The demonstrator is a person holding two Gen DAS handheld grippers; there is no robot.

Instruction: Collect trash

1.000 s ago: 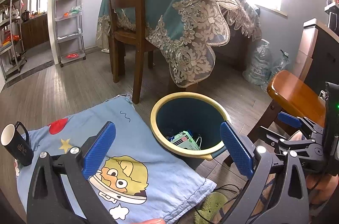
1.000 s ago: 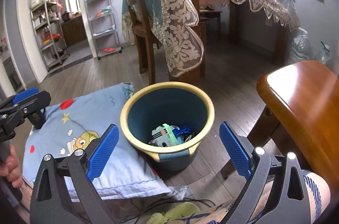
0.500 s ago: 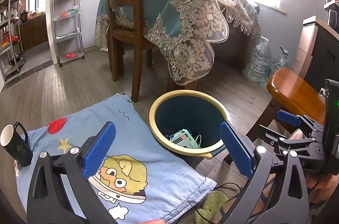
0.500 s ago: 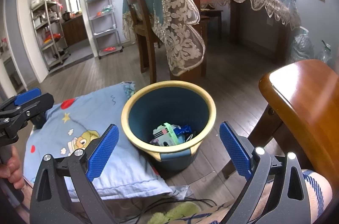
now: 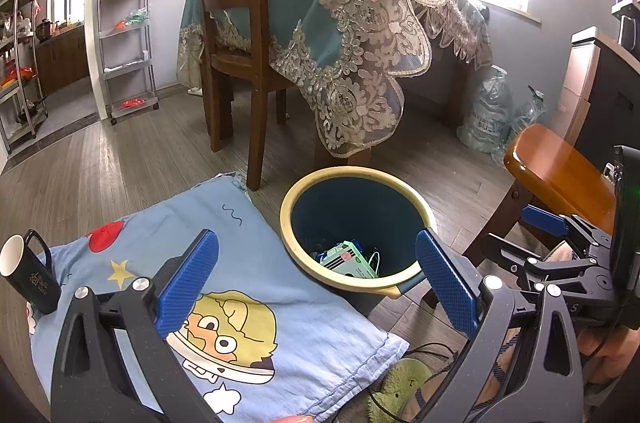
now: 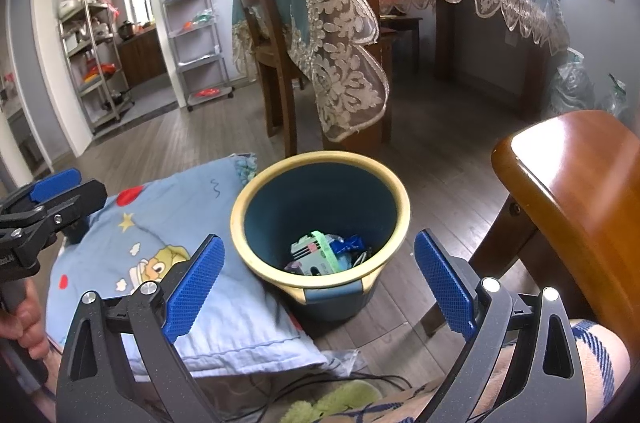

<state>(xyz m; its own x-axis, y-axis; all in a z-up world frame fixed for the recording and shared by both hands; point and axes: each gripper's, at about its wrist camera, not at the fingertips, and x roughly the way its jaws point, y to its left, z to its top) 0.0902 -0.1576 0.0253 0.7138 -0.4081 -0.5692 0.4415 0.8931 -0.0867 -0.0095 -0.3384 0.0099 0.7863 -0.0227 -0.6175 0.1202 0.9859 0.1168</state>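
Note:
A blue bin with a yellow rim (image 5: 294, 223) (image 6: 240, 219) stands on the wood floor. Inside it lie a green-and-white packet (image 5: 348, 259) (image 6: 316, 255) and a blue wrapper (image 6: 348, 243). My left gripper (image 5: 316, 279) hangs open over the bin's near-left edge and the cloth, nothing between its blue pads. My right gripper (image 6: 316, 283) is open too, held above the bin's front rim, empty. Each gripper also appears at the side of the other's view.
A light-blue cartoon cloth (image 5: 224, 303) (image 6: 152, 255) lies left of the bin, a black mug (image 5: 30, 275) on its far left. A wooden chair (image 5: 236, 35) and lace-draped table (image 5: 360, 15) stand behind. An orange-brown wooden seat (image 6: 572, 191) is at right. Cables and a green fuzzy thing (image 5: 404, 383) lie near.
Both grippers stay open and empty. The views have shifted only slightly; the bin sits a little lower and nearer the centre in the right wrist view.

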